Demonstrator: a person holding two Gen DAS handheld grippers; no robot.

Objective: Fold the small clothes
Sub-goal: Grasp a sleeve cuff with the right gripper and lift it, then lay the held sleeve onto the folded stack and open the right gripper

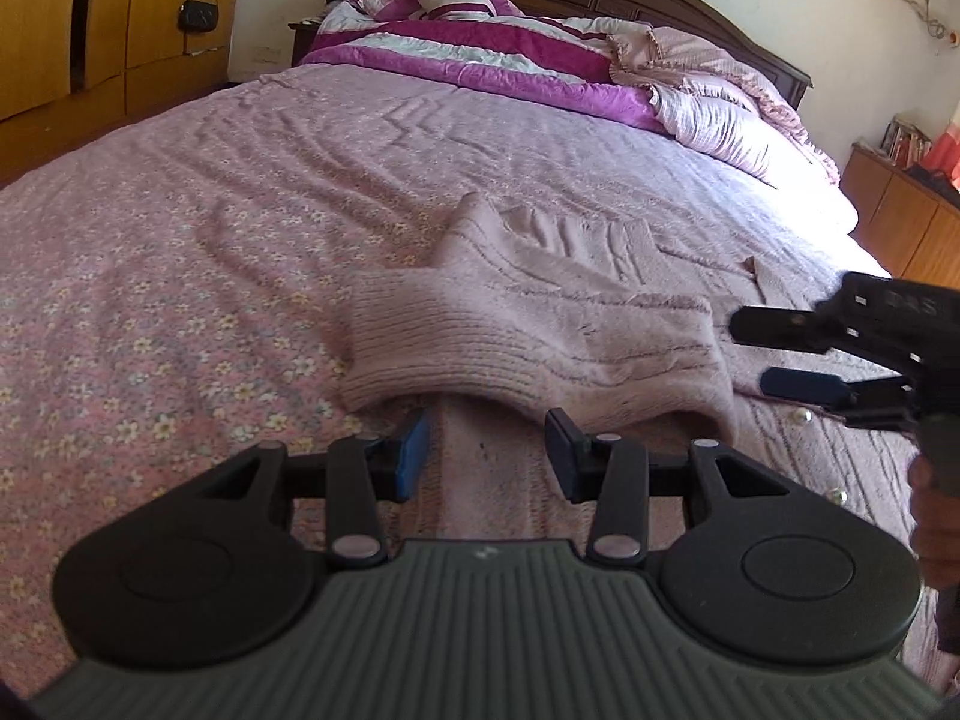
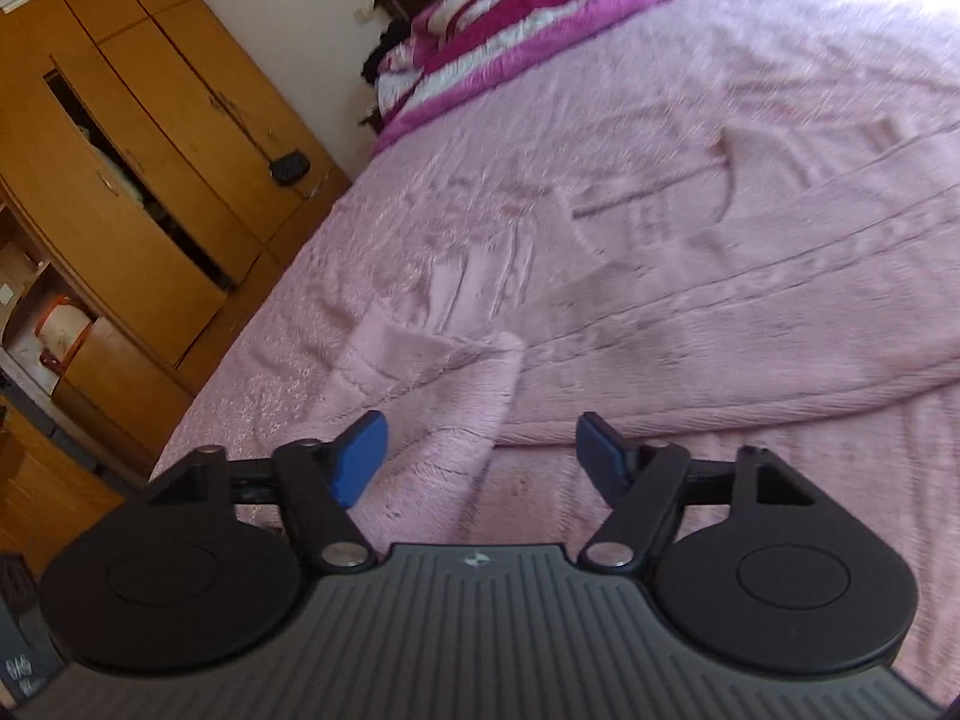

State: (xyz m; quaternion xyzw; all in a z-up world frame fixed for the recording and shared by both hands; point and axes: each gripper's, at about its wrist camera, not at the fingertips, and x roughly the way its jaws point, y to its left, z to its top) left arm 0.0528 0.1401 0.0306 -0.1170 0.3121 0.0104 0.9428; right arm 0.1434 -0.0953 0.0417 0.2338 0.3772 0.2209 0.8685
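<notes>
A pink knitted sweater (image 1: 540, 324) lies on the floral pink bedsheet (image 1: 180, 300), its ribbed end folded over toward me. My left gripper (image 1: 489, 444) is open right at that ribbed edge, its blue pads (image 1: 414, 456) apart with only flat pink fabric showing between them. My right gripper (image 1: 750, 354) hovers open at the sweater's right side, one finger above the other. In the right wrist view the right gripper (image 2: 480, 456) stands open above a folded flap of the sweater (image 2: 432, 384), and the sweater's body (image 2: 750, 300) spreads out to the right. Nothing is pinched.
A magenta and white quilt (image 1: 480, 48) and a pale pillow (image 1: 720, 120) are heaped at the headboard. A wooden wardrobe (image 2: 150, 150) with a hanging black bag (image 2: 290, 167) stands left of the bed, a low wooden cabinet (image 1: 900, 222) to its right.
</notes>
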